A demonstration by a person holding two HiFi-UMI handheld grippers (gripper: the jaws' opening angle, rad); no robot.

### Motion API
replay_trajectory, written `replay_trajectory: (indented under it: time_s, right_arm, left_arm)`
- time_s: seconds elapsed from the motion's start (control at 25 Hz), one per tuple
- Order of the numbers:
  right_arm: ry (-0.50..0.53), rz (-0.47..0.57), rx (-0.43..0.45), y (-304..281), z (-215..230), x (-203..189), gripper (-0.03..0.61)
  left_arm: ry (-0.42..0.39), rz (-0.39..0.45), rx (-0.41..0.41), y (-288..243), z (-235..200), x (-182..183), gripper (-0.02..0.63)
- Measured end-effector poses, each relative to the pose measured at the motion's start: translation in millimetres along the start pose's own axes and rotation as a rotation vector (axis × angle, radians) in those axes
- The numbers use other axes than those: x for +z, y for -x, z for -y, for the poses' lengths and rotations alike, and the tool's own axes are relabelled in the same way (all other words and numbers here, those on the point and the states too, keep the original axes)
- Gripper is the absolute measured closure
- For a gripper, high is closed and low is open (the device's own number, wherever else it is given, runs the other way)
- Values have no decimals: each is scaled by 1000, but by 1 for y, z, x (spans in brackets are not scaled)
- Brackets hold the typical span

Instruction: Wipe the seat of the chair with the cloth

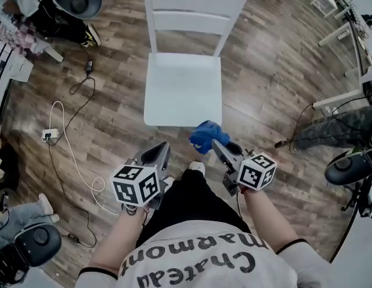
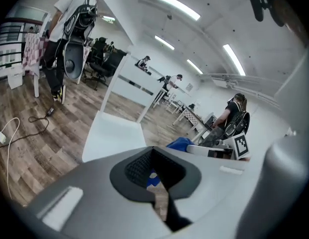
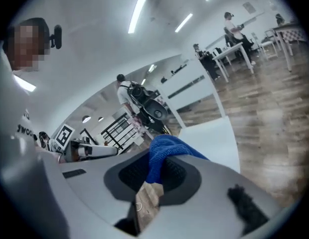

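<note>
Item 1: chair [image 1: 183, 92]. White, standing on the wood-plank floor [image 1: 114, 119] in front of you, backrest on the far side. Its seat [image 1: 174, 77] lies bare.

Item 2: cloth [image 1: 205, 135]. Blue and bunched, it is gripped at your right, just at the seat's front edge. Contact with the seat cannot be told.

Item 3: right hand-held gripper [image 1: 217, 144]. Your 2 jaws are clenched on the cloth, which bulges out above them in the right gripper view.

Item 4: left hand-held gripper [image 1: 161, 152]. Jaws pressed together with nothing between them, it sits beside the cloth, to its left and short of the seat.

Item 5: cable [image 1: 66, 143]. White, looping over the floor well left of the chair.
</note>
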State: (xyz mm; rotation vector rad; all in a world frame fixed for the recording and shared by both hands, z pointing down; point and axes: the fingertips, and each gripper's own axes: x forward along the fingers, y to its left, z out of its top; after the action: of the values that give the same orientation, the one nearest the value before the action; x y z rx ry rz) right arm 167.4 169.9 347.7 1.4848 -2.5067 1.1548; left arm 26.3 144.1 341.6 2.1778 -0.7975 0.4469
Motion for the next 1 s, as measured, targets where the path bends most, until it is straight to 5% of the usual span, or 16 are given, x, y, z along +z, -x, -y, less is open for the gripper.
replay_trajectory:
  time_s: [0.16,0.52,0.84,1.0]
  right_arm:
    - [146,103,40,11,-74,70,525]
    - [447,338,63,28,-200,236,525]
    - [560,433,118,62,-262,296,523]
    - [575,459,136,75,-281,310,523]
  left_arm:
    - [-17,145,-14,48,31,57,606]
    - [-208,469,-68,138,104,205,606]
    - [-317,666,-64,202,150,273,606]
    - [-351,658,-123,214,177,279,604]
